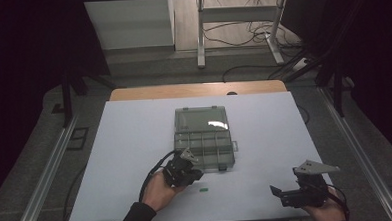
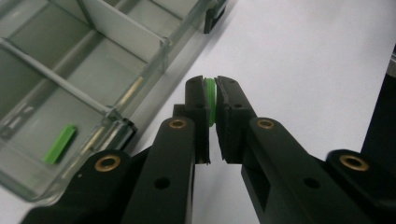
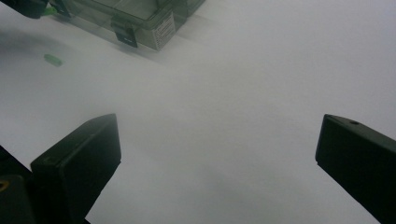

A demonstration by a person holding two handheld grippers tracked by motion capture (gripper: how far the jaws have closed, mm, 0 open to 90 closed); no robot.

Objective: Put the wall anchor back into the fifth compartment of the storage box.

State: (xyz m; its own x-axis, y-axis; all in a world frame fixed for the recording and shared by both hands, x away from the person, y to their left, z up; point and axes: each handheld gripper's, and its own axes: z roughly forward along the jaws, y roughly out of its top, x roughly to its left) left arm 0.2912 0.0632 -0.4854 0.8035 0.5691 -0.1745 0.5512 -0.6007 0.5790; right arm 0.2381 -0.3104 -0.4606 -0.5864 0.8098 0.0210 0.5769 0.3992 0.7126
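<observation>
Black jaws of the left gripper [image 2: 211,100] pinch a small green piece [image 2: 210,99] beside the clear organizer box [image 1: 203,138], another green piece [image 1: 203,189] lies on the tabletop [image 1: 135,143] lower centre, and the right gripper [image 3: 219,163] stands wide open, empty.

Place: a lab or test room is showing.
Evidence: aluminium rails [image 1: 41,172] are flanking the white counter [image 1: 135,143]; loose cables [image 1: 240,33] are lying under a bare desk frame [image 1: 200,30].

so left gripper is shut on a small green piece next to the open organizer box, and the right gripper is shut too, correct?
Not quite. The right gripper is open, its fingers wide apart over bare table in the right gripper view. The rest holds: the left gripper is shut on the green piece beside the open organizer box.
</observation>
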